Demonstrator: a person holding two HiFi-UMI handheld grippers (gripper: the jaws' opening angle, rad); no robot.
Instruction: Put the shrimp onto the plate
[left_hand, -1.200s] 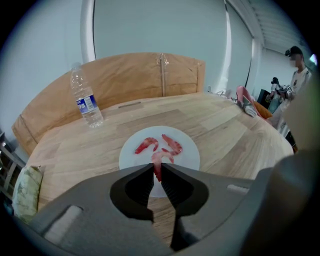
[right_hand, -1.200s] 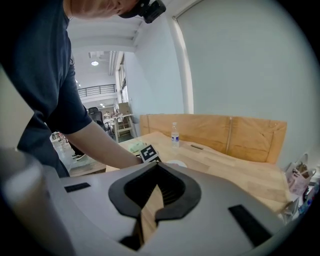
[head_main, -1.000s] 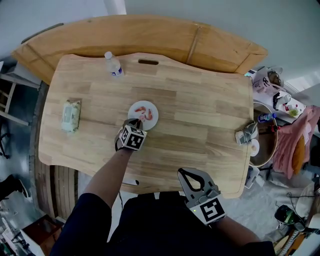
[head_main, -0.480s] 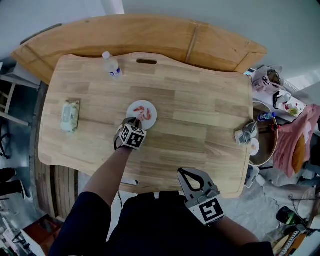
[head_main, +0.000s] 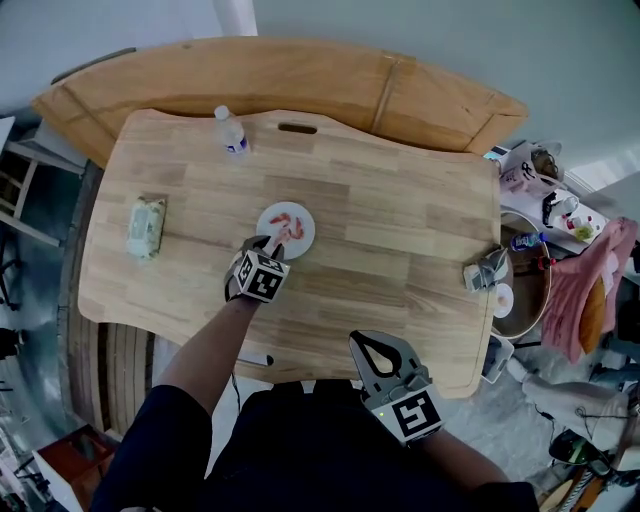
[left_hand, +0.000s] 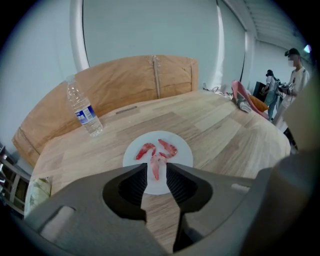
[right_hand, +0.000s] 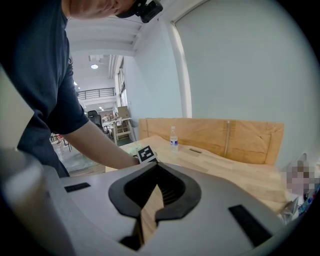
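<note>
On the wooden table (head_main: 400, 250), a white plate (left_hand: 181, 150) carries three shrimp. The left gripper (left_hand: 156, 171), jaws opening, frees the nearest shrimp (left_hand: 155, 167); a straight lift should avoid dragging it. The right gripper (right_hand: 157, 167) hangs closed, empty. That shrimp lies lengthwise between the jaws, pointing toward the plate's middle.

My left gripper (left_hand: 156, 169), the grey two-jaw one, is opening its jaws now; a second ago they stood much closer together. The pale pink curled shrimp (left_hand: 158, 160) between them lies free on the round white plate (left_hand: 182, 152), with a gap showing on either side of it.
</note>
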